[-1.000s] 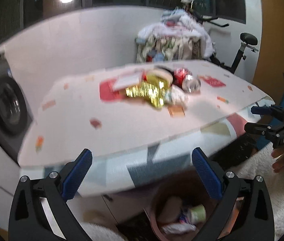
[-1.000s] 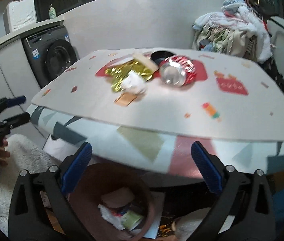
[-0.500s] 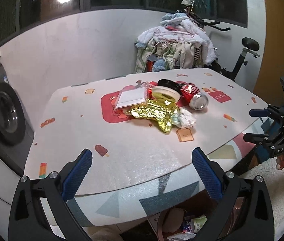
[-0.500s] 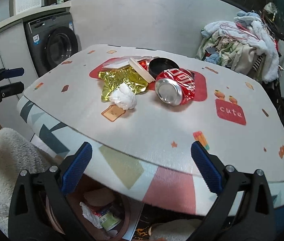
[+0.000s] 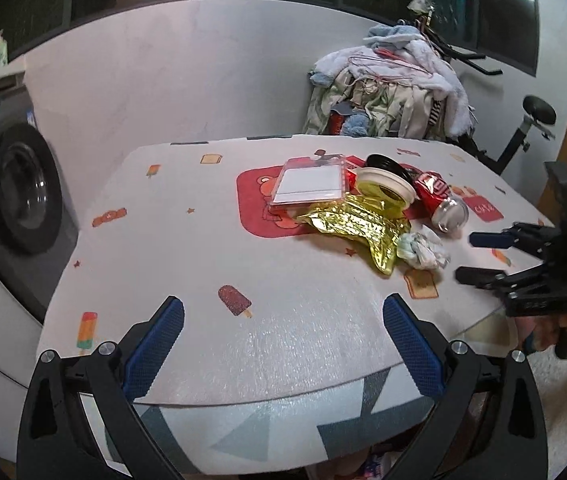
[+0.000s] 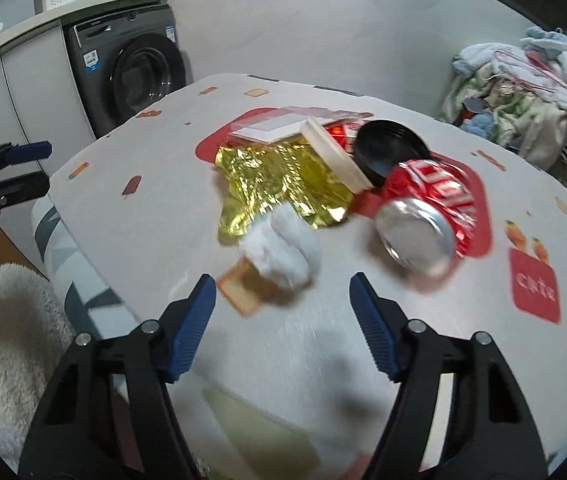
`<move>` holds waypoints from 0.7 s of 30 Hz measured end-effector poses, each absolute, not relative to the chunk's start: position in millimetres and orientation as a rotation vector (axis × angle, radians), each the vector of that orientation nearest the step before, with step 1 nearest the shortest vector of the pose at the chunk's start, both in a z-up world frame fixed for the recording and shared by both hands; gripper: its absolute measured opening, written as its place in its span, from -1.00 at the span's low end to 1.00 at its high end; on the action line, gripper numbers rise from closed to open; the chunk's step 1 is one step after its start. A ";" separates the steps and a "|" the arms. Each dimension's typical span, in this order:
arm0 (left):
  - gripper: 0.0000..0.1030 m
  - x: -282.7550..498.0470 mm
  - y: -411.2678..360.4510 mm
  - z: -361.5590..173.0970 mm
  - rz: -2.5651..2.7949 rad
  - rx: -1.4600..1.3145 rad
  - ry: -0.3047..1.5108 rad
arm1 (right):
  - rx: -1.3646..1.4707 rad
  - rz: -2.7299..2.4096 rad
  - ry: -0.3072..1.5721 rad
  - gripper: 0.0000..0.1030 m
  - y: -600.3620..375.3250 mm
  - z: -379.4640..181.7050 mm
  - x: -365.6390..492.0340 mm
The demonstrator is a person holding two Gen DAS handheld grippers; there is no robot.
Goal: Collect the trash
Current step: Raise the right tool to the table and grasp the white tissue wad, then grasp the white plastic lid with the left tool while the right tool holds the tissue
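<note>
Trash lies in a heap on the patterned table (image 5: 187, 248): a crumpled white tissue (image 6: 281, 250), a gold foil wrapper (image 6: 279, 180), a crushed red can (image 6: 431, 216), a beige lid (image 6: 335, 154), a black lid (image 6: 389, 150) and a clear plastic sleeve (image 5: 309, 182). My right gripper (image 6: 283, 320) is open and empty, just short of the tissue. My left gripper (image 5: 283, 340) is open and empty over the table's near edge, well short of the heap. The tissue (image 5: 423, 250), wrapper (image 5: 359, 226) and can (image 5: 441, 200) also show in the left wrist view.
A washing machine (image 6: 131, 72) stands left of the table. A pile of laundry (image 5: 395, 92) on an exercise bike is behind it. A white shaggy rug (image 6: 7, 320) lies on the floor. The right gripper also shows in the left wrist view (image 5: 479, 258).
Both grippers rose from below the table edge, where a trash bin showed, to above the tabletop. The right gripper moved forward close to the tissue.
</note>
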State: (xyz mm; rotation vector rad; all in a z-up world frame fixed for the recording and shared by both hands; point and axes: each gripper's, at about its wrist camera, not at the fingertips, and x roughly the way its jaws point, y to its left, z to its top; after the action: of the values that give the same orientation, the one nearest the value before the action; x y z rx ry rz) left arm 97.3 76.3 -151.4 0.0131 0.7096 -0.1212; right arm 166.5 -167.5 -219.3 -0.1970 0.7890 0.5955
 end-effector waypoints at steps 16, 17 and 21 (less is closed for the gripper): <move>0.88 129.4 98.2 -157.0 -0.104 -0.164 0.750 | -0.198 0.614 0.851 0.11 -135.8 -234.0 202.2; 0.88 131.9 97.0 -157.2 -0.115 -0.173 0.754 | -0.186 0.617 0.837 0.11 -140.5 -230.1 197.6; 0.76 143.3 87.8 -160.8 -0.198 -0.254 0.801 | -0.124 0.590 0.790 0.11 -166.9 -215.2 181.1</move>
State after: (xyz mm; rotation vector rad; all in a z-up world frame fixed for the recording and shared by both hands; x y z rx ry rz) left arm 143.3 87.8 -160.8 -0.2541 0.8008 -0.1980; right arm 181.1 -166.9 -215.2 -0.1236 0.7899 0.5902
